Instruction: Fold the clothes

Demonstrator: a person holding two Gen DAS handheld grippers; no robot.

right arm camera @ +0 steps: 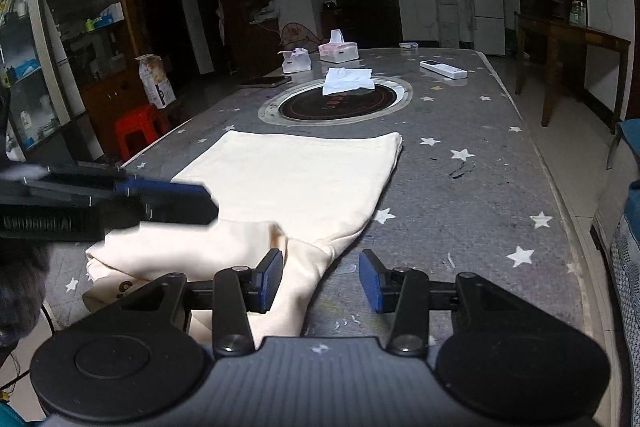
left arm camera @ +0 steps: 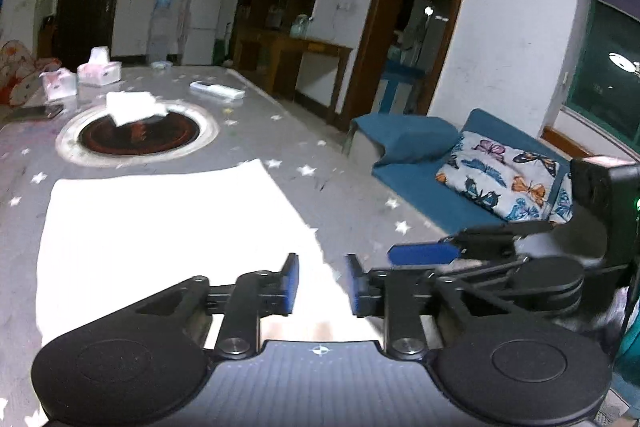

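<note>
A cream garment point(right arm camera: 296, 183) lies spread on the grey star-patterned table point(right arm camera: 460, 195), with its near end bunched and folded over at the table's front edge. It shows overexposed white in the left wrist view point(left arm camera: 160, 227). My left gripper point(left arm camera: 322, 281) is open and empty, just above the garment's near right part. My right gripper point(right arm camera: 320, 277) is open and empty, its left finger over the garment's near corner, its right finger over bare table. The right gripper also shows at the right of the left wrist view point(left arm camera: 424, 253), and the left gripper at the left of the right wrist view point(right arm camera: 168, 199).
A round black hotplate point(right arm camera: 336, 103) with a white cloth point(right arm camera: 346, 81) on it sits mid-table. Tissue boxes point(right arm camera: 338, 51), a phone point(right arm camera: 266, 81) and a white remote point(right arm camera: 442, 69) lie beyond. A blue sofa with a butterfly pillow point(left arm camera: 500, 183) stands right of the table. A red stool point(right arm camera: 138, 131) stands left.
</note>
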